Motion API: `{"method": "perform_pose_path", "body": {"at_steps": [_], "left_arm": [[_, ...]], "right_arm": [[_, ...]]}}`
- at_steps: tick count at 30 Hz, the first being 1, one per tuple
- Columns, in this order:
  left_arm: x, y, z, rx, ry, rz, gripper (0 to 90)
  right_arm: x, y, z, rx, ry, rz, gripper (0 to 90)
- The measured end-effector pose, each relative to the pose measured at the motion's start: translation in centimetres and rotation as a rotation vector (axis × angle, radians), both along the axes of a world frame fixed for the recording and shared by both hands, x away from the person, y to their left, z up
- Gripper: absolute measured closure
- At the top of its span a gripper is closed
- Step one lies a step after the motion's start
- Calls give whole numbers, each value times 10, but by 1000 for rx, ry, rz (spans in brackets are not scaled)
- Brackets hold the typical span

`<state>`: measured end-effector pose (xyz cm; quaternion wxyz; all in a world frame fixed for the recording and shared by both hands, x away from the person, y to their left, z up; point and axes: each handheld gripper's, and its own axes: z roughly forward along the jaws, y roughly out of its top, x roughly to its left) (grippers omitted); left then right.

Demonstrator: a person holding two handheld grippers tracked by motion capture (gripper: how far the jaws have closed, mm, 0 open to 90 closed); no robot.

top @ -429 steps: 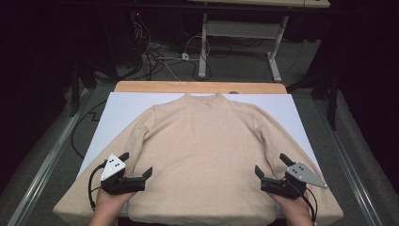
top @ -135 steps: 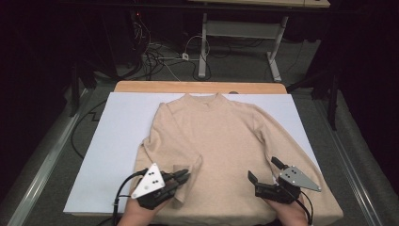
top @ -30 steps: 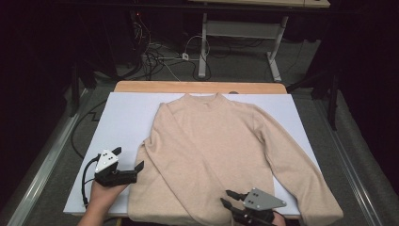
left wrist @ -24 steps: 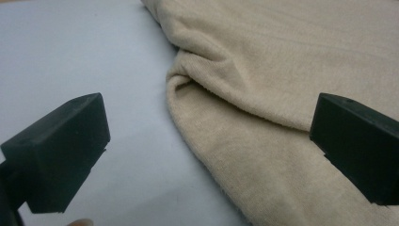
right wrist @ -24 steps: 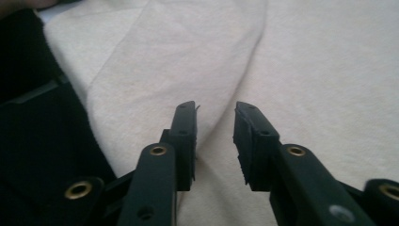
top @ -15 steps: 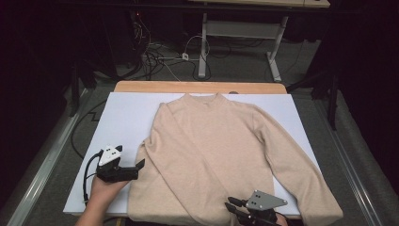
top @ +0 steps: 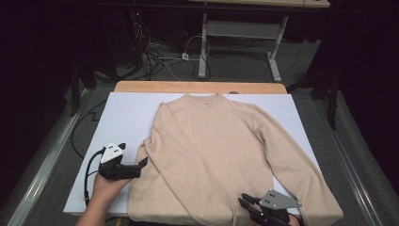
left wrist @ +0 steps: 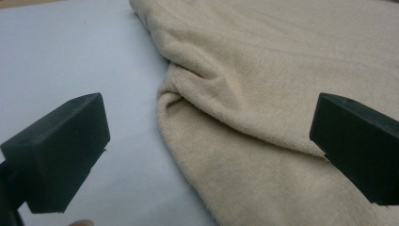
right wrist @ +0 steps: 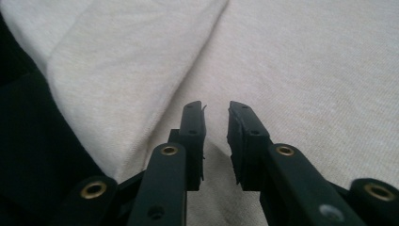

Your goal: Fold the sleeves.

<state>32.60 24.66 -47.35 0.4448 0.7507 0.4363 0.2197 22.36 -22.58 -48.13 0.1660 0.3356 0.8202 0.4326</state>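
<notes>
A beige sweater (top: 211, 146) lies flat on the white board (top: 127, 117), neck at the far side, with its left sleeve folded in over the body. My left gripper (top: 142, 164) rests on the board just off the sweater's left edge. Its jaws stand wide open in the left gripper view (left wrist: 207, 136), with the folded edge of the sweater (left wrist: 263, 70) ahead of them. My right gripper (top: 243, 204) sits low at the near hem. Its jaws (right wrist: 216, 110) have just been closing and stand almost together on a fold of the sweater (right wrist: 306, 70), where the sleeve's edge runs in.
A wooden strip (top: 197, 87) borders the far side of the board. Metal rails (top: 47, 160) run along both sides of the table. Cables (top: 160, 59) and a table frame (top: 235, 33) lie on the dark floor beyond.
My right gripper has shifted slightly right and lower along the near hem, and its jaws have narrowed. My left gripper has stayed at the sweater's left edge.
</notes>
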Motion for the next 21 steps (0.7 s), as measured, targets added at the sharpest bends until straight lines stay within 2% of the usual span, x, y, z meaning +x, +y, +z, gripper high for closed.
{"method": "perform_pose_path", "body": {"at_steps": [3, 4, 5, 8, 10, 13, 15, 17, 19, 21], "left_arm": [[2, -1, -1, -4, 5, -1, 0], [2, 0, -2, -8, 4, -6, 28], [2, 0, -2, -12, 2, -8, 74], [3, -2, -2, -4, -8, -5, 330], [9, -5, -1, -14, -6, -5, 442], [27, -12, 4, -7, -3, 9, 522], [44, -19, 7, 29, 8, 20, 532], [65, -26, 8, 57, 38, 22, 541], [85, -31, 6, 92, 73, 50, 540], [101, -34, 4, 86, 105, 54, 539]], "right_arm": [[-2, 3, 1, 22, 5, 17, 748], [-3, 5, 1, 20, 2, 26, 744], [-4, 7, 1, 18, 1, 30, 742], [-4, 10, 2, 27, 0, 33, 741], [-4, 11, 2, 26, 1, 34, 741], [-3, 12, 2, 22, 3, 40, 734], [-2, 12, 2, 25, 4, 41, 734], [-2, 12, 2, 31, 4, 43, 734], [-1, 11, 3, 37, 7, 45, 734], [-1, 11, 2, 45, 14, 53, 734]]}}
